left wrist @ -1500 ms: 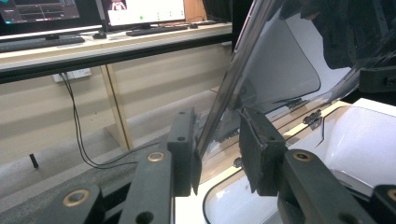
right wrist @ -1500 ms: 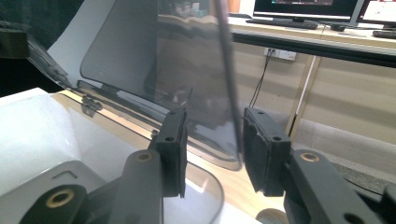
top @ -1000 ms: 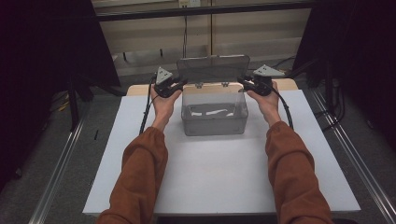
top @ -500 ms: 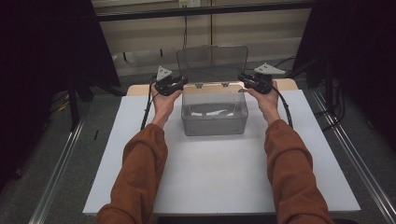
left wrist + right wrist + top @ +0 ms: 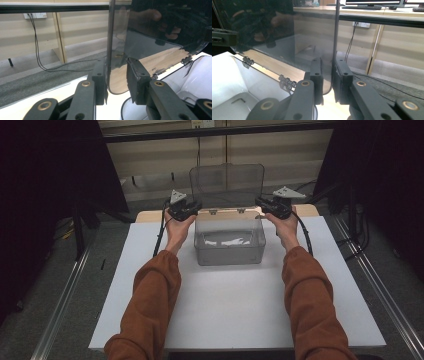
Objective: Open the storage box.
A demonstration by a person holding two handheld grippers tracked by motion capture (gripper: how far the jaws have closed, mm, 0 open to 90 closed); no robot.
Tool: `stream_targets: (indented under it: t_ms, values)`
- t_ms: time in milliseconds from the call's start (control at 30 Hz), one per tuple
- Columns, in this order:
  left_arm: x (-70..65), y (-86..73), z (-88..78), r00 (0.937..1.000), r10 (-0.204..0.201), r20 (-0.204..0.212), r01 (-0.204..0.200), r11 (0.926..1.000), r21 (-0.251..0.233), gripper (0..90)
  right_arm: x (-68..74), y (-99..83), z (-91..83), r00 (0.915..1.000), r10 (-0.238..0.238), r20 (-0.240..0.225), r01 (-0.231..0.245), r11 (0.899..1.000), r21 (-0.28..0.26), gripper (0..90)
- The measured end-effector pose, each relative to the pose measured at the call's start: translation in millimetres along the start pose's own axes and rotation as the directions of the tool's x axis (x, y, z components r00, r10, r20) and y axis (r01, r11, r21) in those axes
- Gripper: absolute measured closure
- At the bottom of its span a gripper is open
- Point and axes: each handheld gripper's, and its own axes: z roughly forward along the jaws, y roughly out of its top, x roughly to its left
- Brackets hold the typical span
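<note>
White rectangular tabletop (image 5: pixel 230 305) is bearing clear plastic box (image 5: pixel 229 242) near far edge; hinged smoky lid (image 5: pixel 227 182) standing upright, long axis crosswise; left gripper (image 5: pixel 192 209) and right gripper (image 5: pixel 264 205) clamping lid's side edges; near tabletop lying open

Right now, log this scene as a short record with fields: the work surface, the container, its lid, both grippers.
surface: white table top
container: clear plastic box, standing open
lid: hinged lid, raised upright at the box's far edge
left gripper: shut on the lid's side edge
right gripper: shut on the lid's opposite side edge
inside box: something white, too unclear to name
</note>
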Motion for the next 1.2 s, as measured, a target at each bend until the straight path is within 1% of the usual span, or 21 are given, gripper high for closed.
stream_targets:
  t_ms: [67,100,200,233,300,333,367,400,467,567,600,633,667,700,733,833,867,933,967,1067,1200]
  values:
    - [0.2,-0.2,0.3,1.0,-0.007,0.0,0.007,1.0,-0.001,70.5,-0.3,-0.2,0.1,1.0,0.009,-0.001,-0.009,1.0,0.0,78.2]
    - [0.2,-0.4,1.0,0.9997,-0.022,0.007,0.022,0.9997,-0.008,70.6,-0.6,-0.5,0.5,0.9999,0.015,-0.003,-0.015,1.0,-0.003,78.1]
    - [3.3,-0.8,0.8,0.9997,-0.019,0.015,0.019,0.9998,0.005,71.4,-1.0,-0.9,1.4,0.9997,0.025,-0.002,-0.025,1.0,-0.003,77.6]
    - [2.0,-1.0,1.9,0.999,-0.042,0.015,0.042,0.9991,-0.01,71.5,-1.2,-1.4,1.7,0.9996,0.028,-0.003,-0.028,1.0,-0.004,77.4]
    - [2.7,-0.5,1.5,0.9995,-0.028,0.015,0.028,0.9996,0.001,71.5,-1.3,-2.4,2.1,0.9994,0.034,-0.003,-0.034,0.999,0.001,77.1]
    - [1.8,-0.6,2.1,0.9992,-0.039,0.012,0.039,0.9992,-0.003,71.5,-1.0,-2.7,2.2,0.9994,0.034,0.0,-0.034,0.999,0.003,77.1]
    - [2.8,-0.5,1.4,0.9995,-0.028,0.017,0.028,0.9995,0.011,71.5,-0.7,-3.5,2.8,0.9998,0.022,0.004,-0.022,1.0,0.003,77.1]
    - [3.6,-0.6,1.6,0.9996,-0.022,0.017,0.022,0.9997,0.015,71.5,-0.2,-3.7,2.8,0.9997,0.022,0.007,-0.022,1.0,0.008,77.1]
    - [4.1,-1.0,2.3,0.9994,-0.029,0.018,0.028,0.9992,0.027,71.5,0.0,-3.9,3.2,0.9996,0.028,0.006,-0.028,1.0,0.007,77.0]
    - [5.0,-0.9,4.2,0.9984,-0.053,0.021,0.052,0.9984,0.022,71.7,-0.2,-4.2,4.0,0.9993,0.035,0.01,-0.035,0.999,0.009,77.6]
    - [5.0,-1.0,4.8,0.9977,-0.064,0.023,0.063,0.9978,0.021,71.9,-0.4,-4.8,4.8,0.999,0.044,0.011,-0.044,0.999,0.008,77.8]
    - [6.1,-1.2,5.4,0.9978,-0.063,0.02,0.062,0.9977,0.025,72.1,-0.5,-5.3,5.5,0.9987,0.05,0.013,-0.05,0.999,0.008,77.8]
    - [6.0,-1.6,5.9,0.9966,-0.079,0.021,0.079,0.9966,0.025,72.5,-0.8,-5.9,6.8,0.9981,0.059,0.015,-0.059,0.998,0.015,77.5]
    - [6.6,-1.7,5.9,0.9972,-0.072,0.02,0.072,0.997,0.03,72.5,-1.1,-5.9,7.8,0.9974,0.071,0.016,-0.071,0.997,0.022,77.1]
    - [6.2,-1.9,7.1,0.9965,-0.081,0.019,0.081,0.9964,0.027,72.3,-1.2,-5.7,8.3,0.9971,0.074,0.018,-0.075,0.997,0.026,76.8]
    - [7.2,-1.1,7.6,0.9962,-0.084,0.02,0.083,0.9958,0.037,71.8,-2.1,-6.0,10.3,0.9944,0.105,0.014,-0.105,0.994,0.025,76.5]
    - [7.7,-0.8,7.6,0.9967,-0.078,0.021,0.077,0.996,0.045,71.7,-2.5,-6.1,10.4,0.9939,0.109,0.014,-0.11,0.994,0.027,76.6]
    - [7.8,-0.6,7.9,0.9959,-0.089,0.019,0.088,0.9949,0.05,71.3,-2.9,-6.3,10.8,0.9927,0.12,0.013,-0.12,0.992,0.029,76.6]
    - [7.7,-0.5,7.9,0.9961,-0.087,0.018,0.086,0.9949,0.053,71.1,-2.8,-6.1,11.0,0.9915,0.129,0.015,-0.129,0.991,0.032,76.5]
    - [6.3,-0.5,9.1,0.9962,-0.087,0.008,0.087,0.9945,0.06,69.6,-2.6,-5.0,11.4,0.9897,0.142,0.021,-0.142,0.989,0.041,76.4]
    - [6.6,0.1,10.1,0.9946,-0.103,0.006,0.103,0.9922,0.07,69.0,-3.9,-2.0,13.3,0.9879,0.153,0.023,-0.154,0.986,0.064,76.2]
